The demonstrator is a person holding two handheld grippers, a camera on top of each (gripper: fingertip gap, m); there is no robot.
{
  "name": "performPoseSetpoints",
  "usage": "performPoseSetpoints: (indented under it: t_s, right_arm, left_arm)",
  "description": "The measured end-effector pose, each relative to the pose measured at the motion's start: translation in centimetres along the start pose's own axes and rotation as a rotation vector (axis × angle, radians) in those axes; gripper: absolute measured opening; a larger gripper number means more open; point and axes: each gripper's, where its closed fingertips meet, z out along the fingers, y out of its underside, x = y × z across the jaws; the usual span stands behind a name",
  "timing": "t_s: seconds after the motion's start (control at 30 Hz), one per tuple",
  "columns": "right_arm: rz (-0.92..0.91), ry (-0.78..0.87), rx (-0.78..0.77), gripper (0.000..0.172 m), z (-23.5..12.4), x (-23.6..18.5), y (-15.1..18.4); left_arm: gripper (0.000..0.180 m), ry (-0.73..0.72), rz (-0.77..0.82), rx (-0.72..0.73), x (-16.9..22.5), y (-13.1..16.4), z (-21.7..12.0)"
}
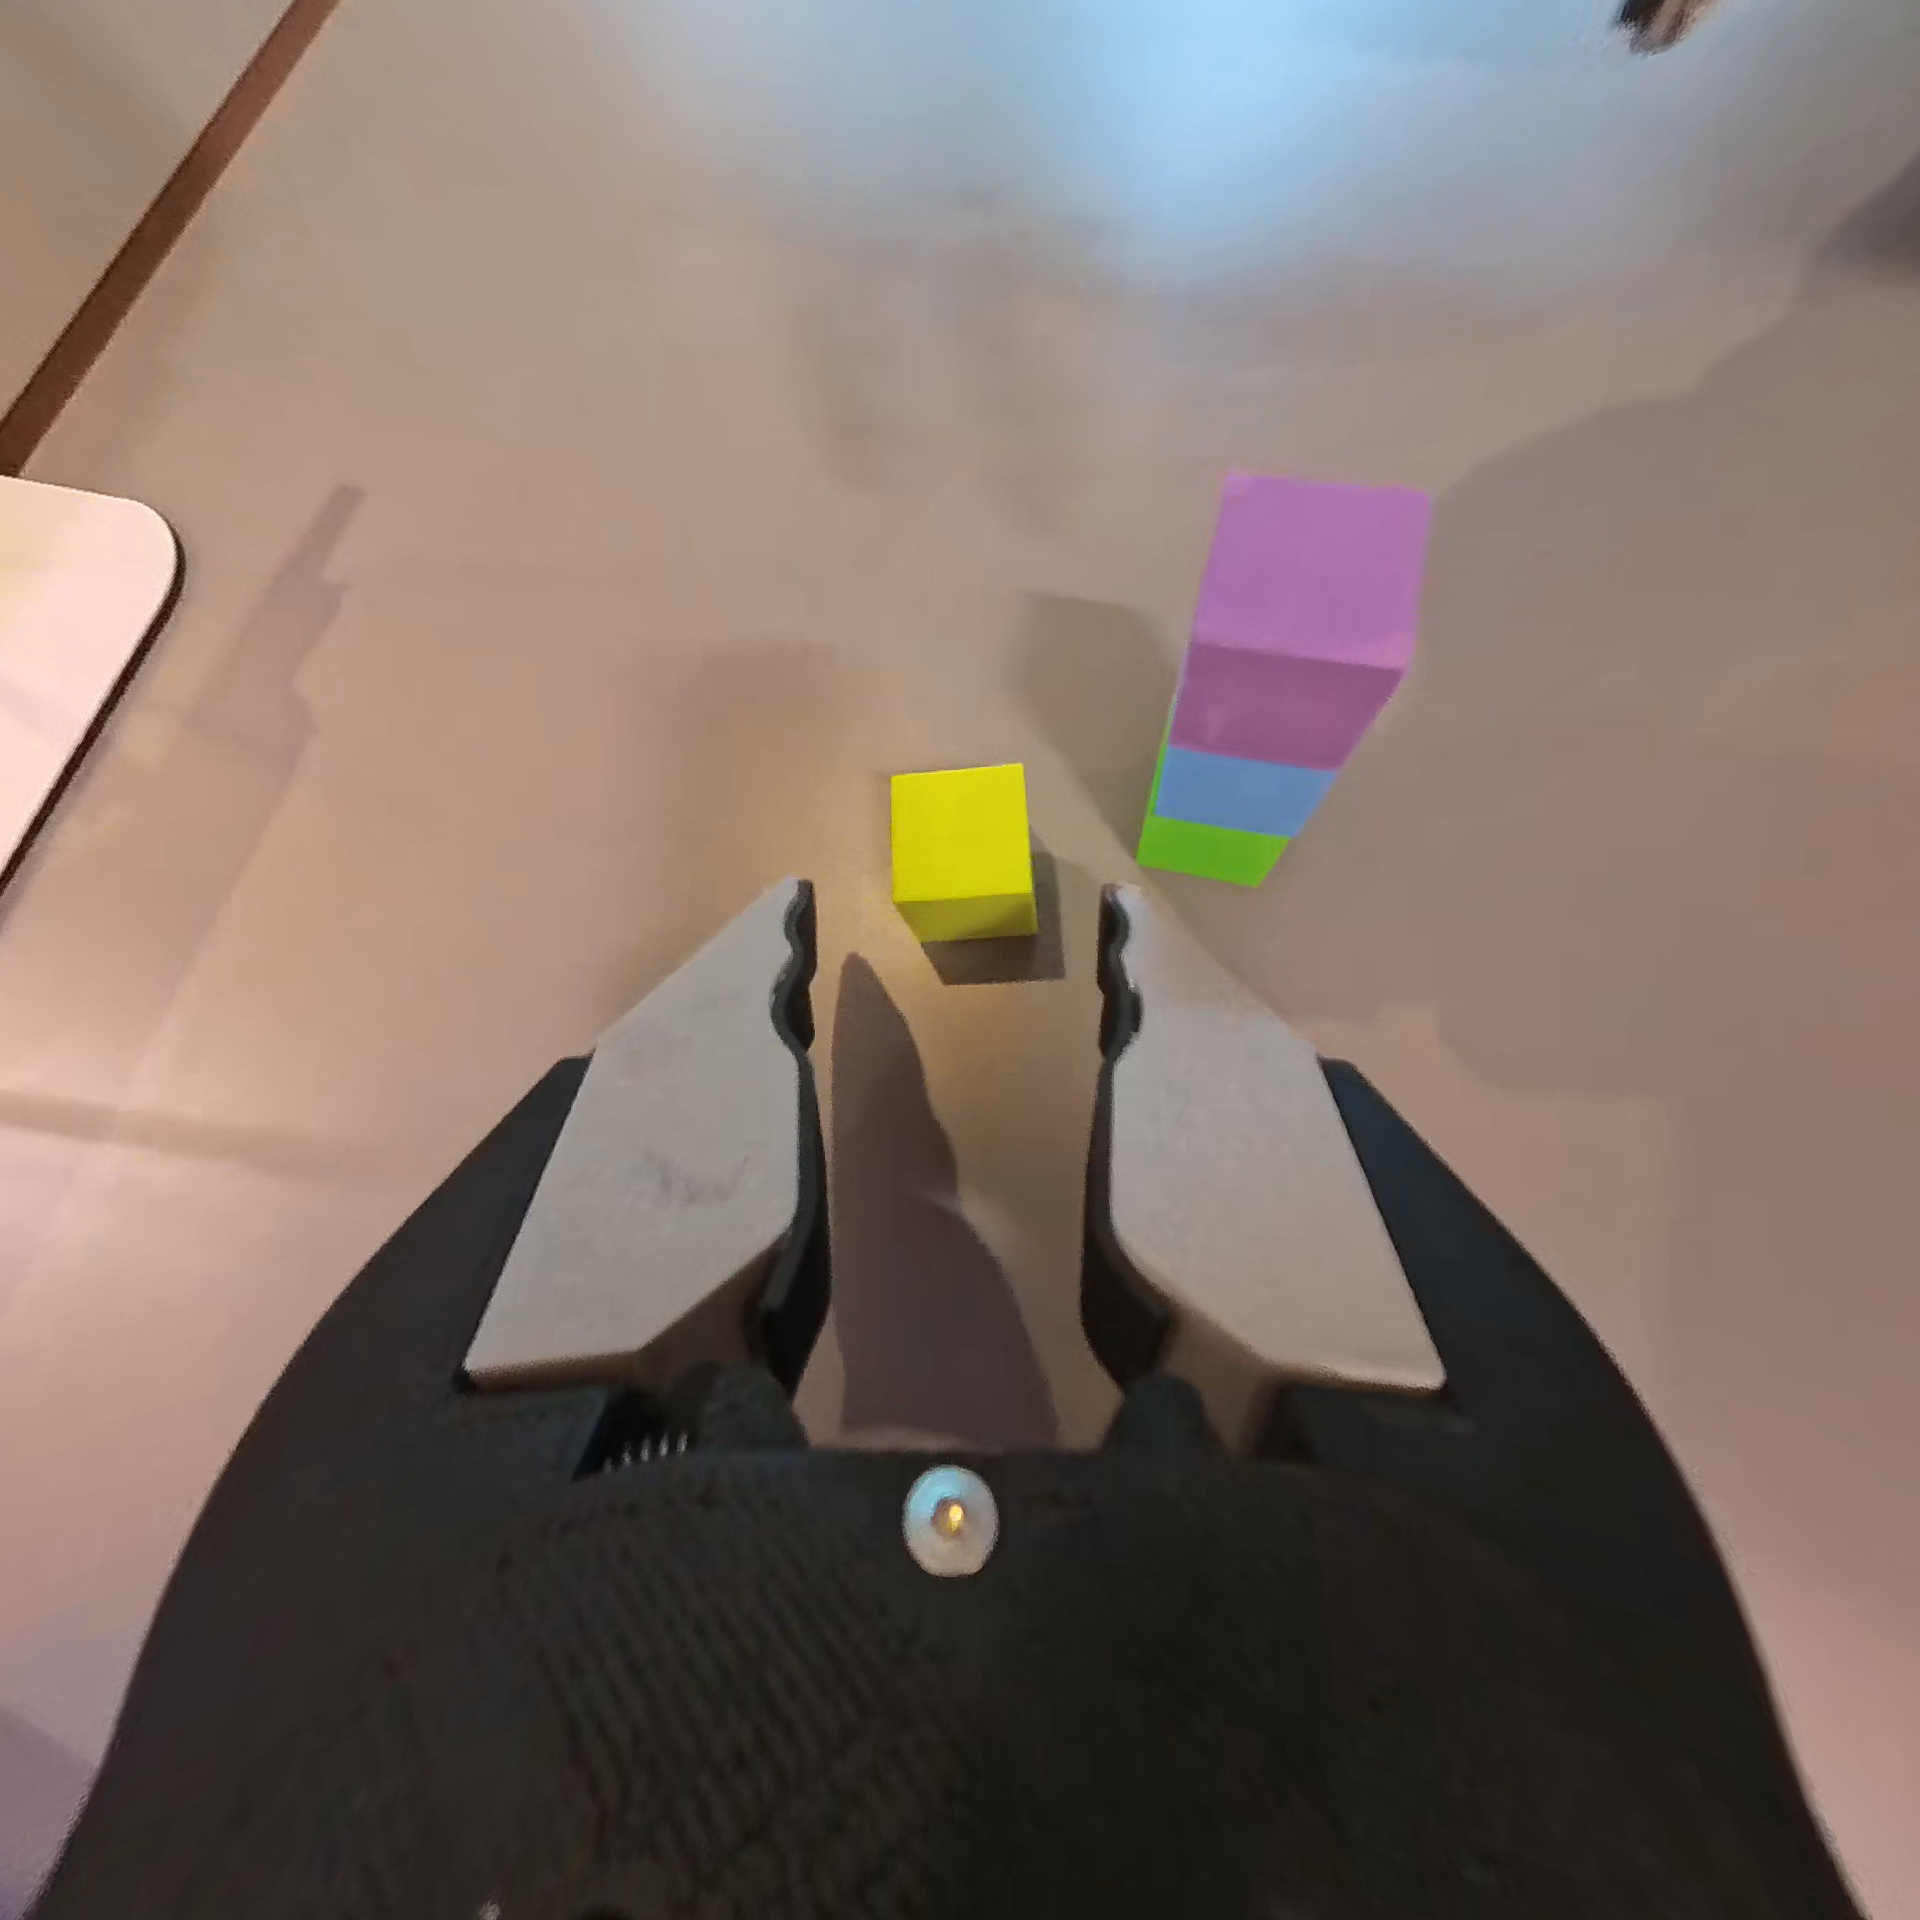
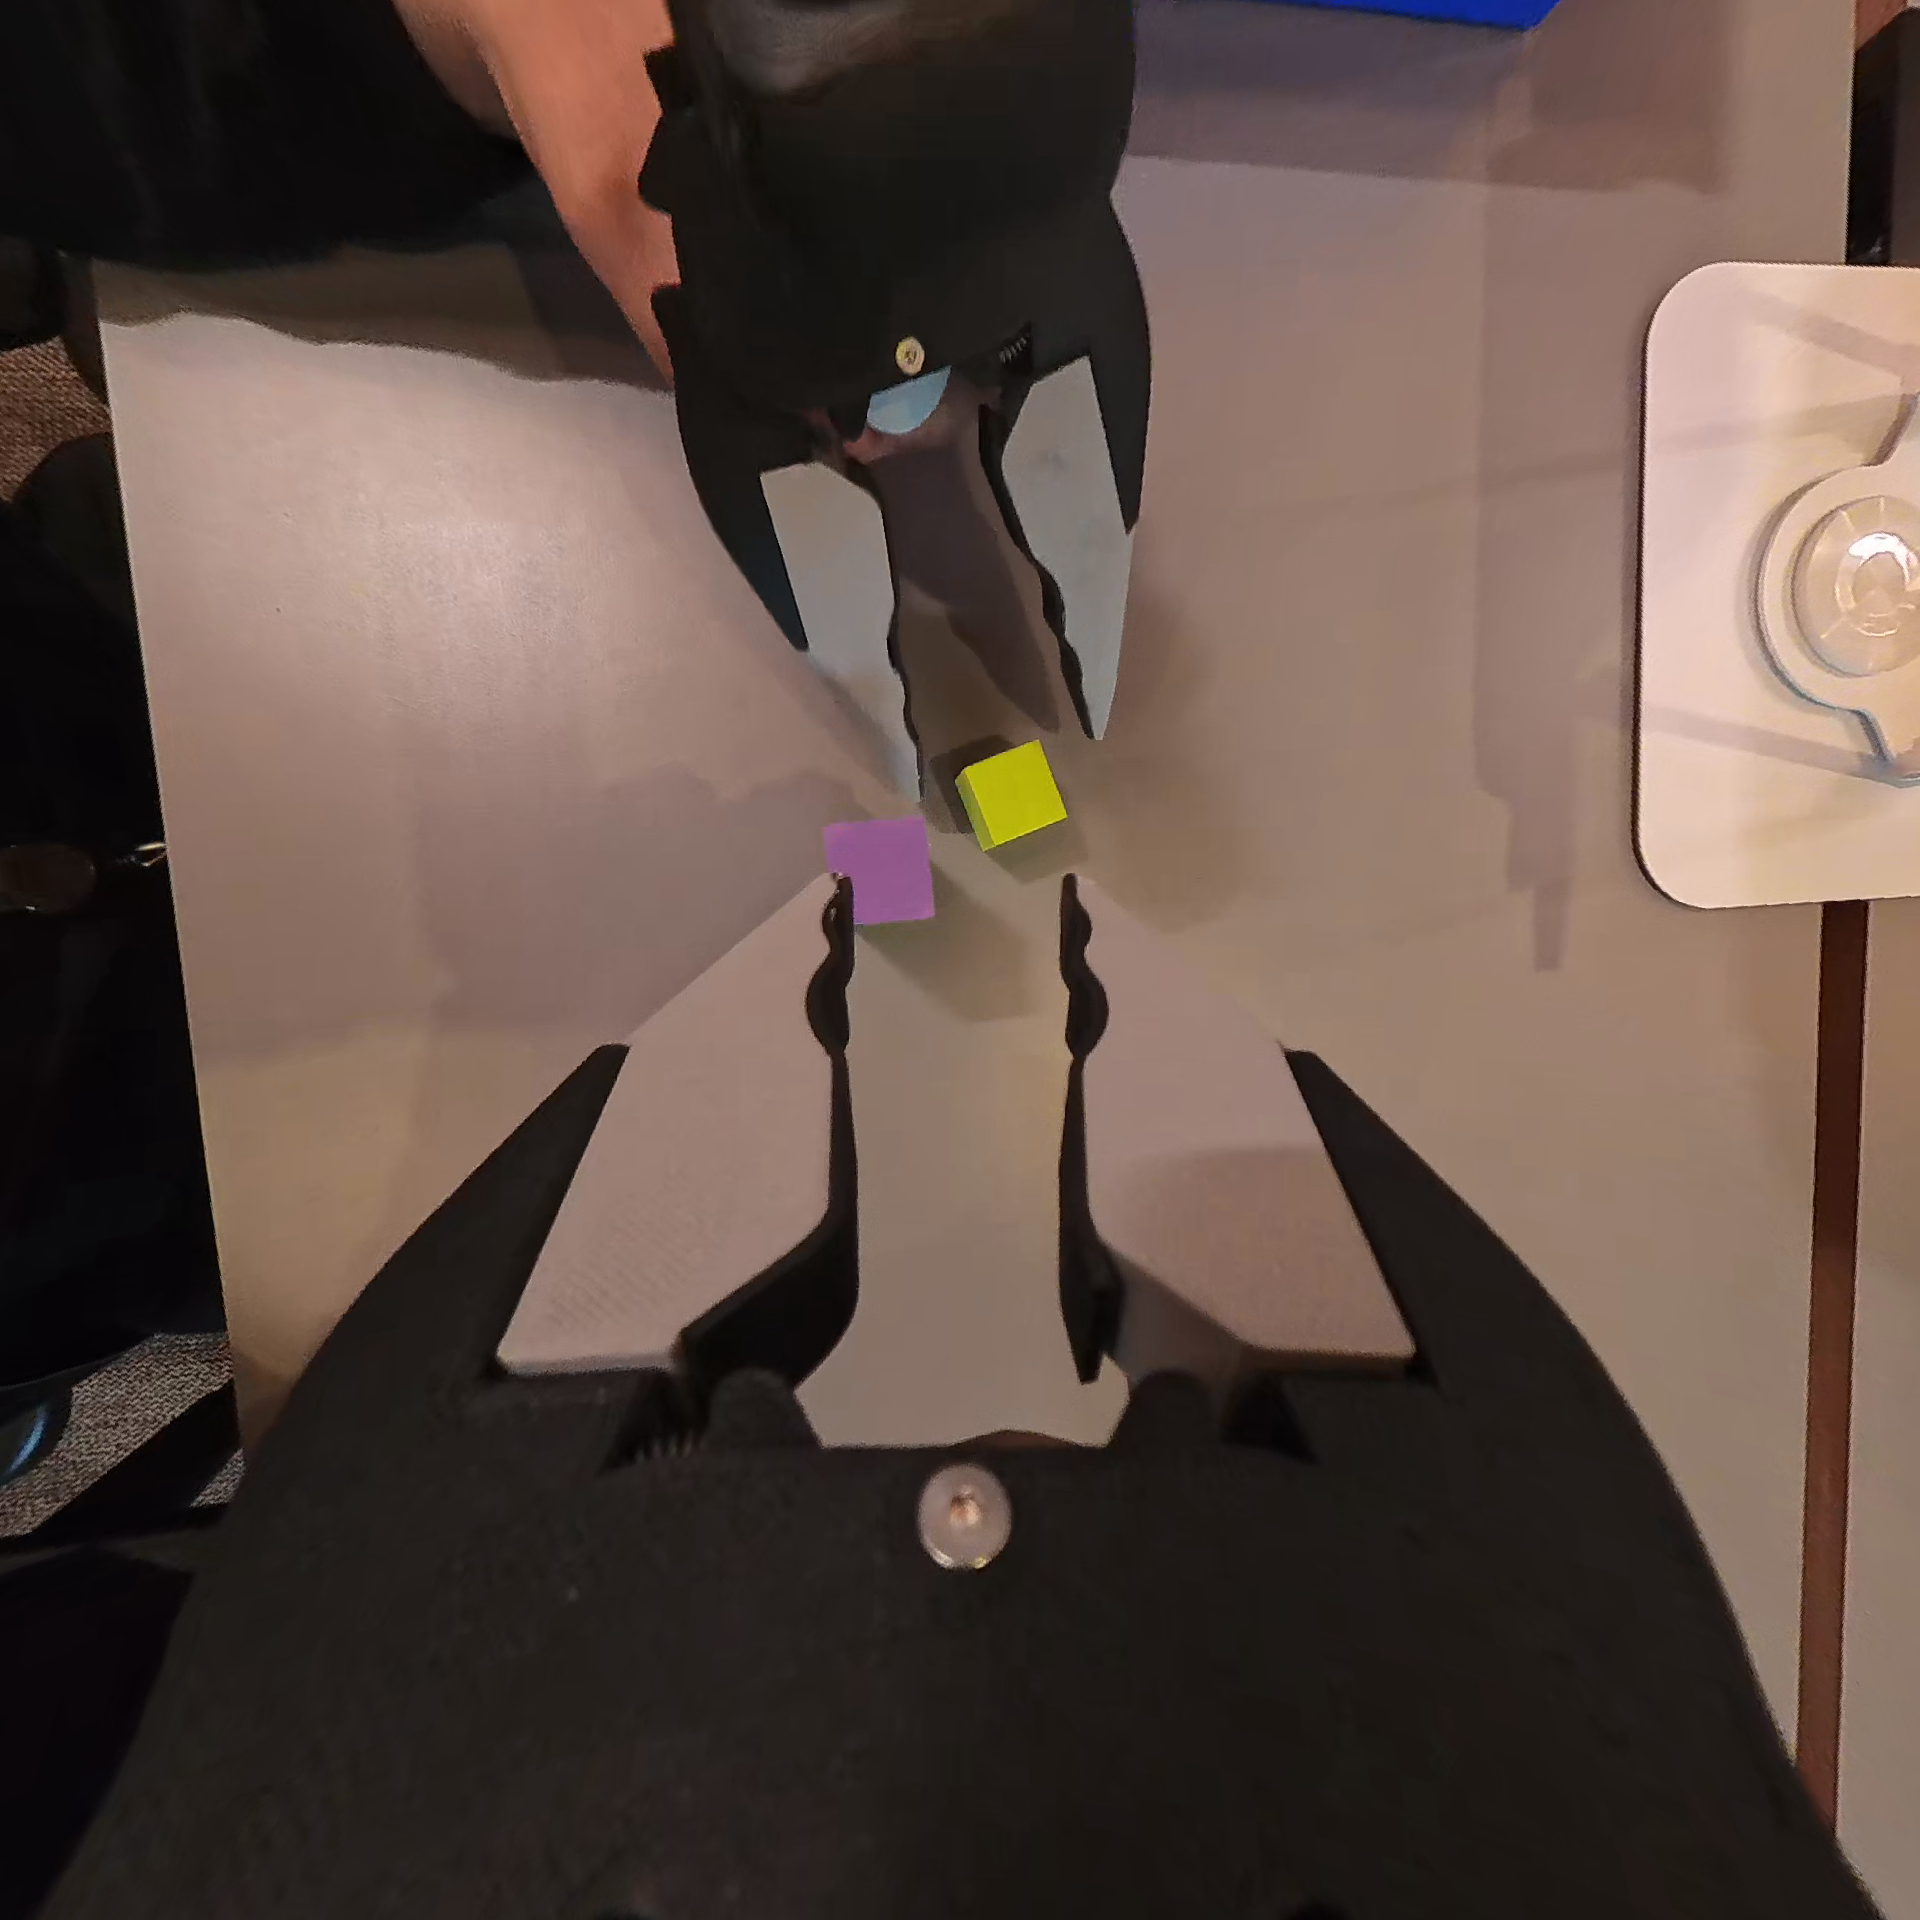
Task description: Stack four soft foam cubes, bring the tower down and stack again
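Left wrist view: left tongs (image 1: 956,914) spread wide, empty; yellow cube (image 1: 961,847) sits on the table (image 1: 520,416) just ahead of the tips, centred between them, apart from both pads. Being a cube, no long axis. Ahead-right stands a three-cube tower (image 1: 1278,707), purple on blue on green. Right tongs (image 2: 956,904) part-open, empty, above the tower, farther from yellow. No writing legible.

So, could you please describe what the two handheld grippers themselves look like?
Both the left gripper and right gripper have black, textured plastic bodies, flat pale grey fingers edged with wavy black pads, and a silver screw at the centre. No cables show.
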Motion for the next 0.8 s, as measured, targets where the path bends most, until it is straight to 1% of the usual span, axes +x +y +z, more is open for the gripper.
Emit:
performPoseSetpoints:
  t_s: [0.07,0.1,0.13,0.17,0.27,0.37,0.43,0.5,0.57,0.63,0.73,0.8]
  right_arm:
    - [0.002,0.005,0.002,0.037,-0.1,0.1,0.0]
    - [0.002,0.006,0.004,0.037,-0.1,0.1,0.0]
    - [0.002,0.007,0.006,0.036,-0.1,0.1,-0.1]
    - [0.002,0.007,0.007,0.036,-0.1,0.1,-0.1]
    - [0.005,0.001,0.010,0.036,0.0,0.1,-0.1]
    - [0.018,-0.021,0.030,0.035,0.1,0.1,-0.3]
    - [0.051,-0.031,0.063,0.035,0.1,0.5,-0.6]
    - [0.103,-0.041,0.117,0.034,-0.2,1.1,-1.2]
    - [0.171,-0.050,0.190,0.034,-0.7,2.0,-2.0]
    - [0.250,-0.093,0.269,0.035,-1.2,2.4,-2.8]
    - [0.354,-0.145,0.333,0.046,-1.2,3.3,-3.3]
    - [0.392,-0.177,0.356,0.051,-0.8,3.5,-3.4]
  left_arm:
    - [0.050,-0.046,0.011,-0.032,-0.3,0.1,0.5]
    - [0.045,-0.057,0.012,-0.040,-0.4,0.1,0.8]
    - [0.032,-0.062,0.010,-0.042,-0.4,0.0,1.0]
    - [0.025,-0.067,0.009,-0.040,-0.4,-0.1,1.1]
    - [0.025,-0.074,0.018,-0.044,-0.4,-0.2,1.2]
    - [0.025,-0.113,0.025,-0.020,-1.1,-0.4,0.4]
    - [0.025,-0.151,0.018,0.035,-1.9,-1.1,-0.7]
    - [0.025,-0.201,0.028,0.132,-2.7,-2.5,-2.5]
    - [0.025,-0.255,0.063,0.240,-3.0,-4.3,-4.6]
    - [0.025,-0.303,0.119,0.327,-2.8,-5.9,-6.5]
    - [0.025,-0.350,0.201,0.403,-2.0,-7.7,-8.2]
    - [0.025,-0.391,0.260,0.441,-1.6,-8.5,-8.9]
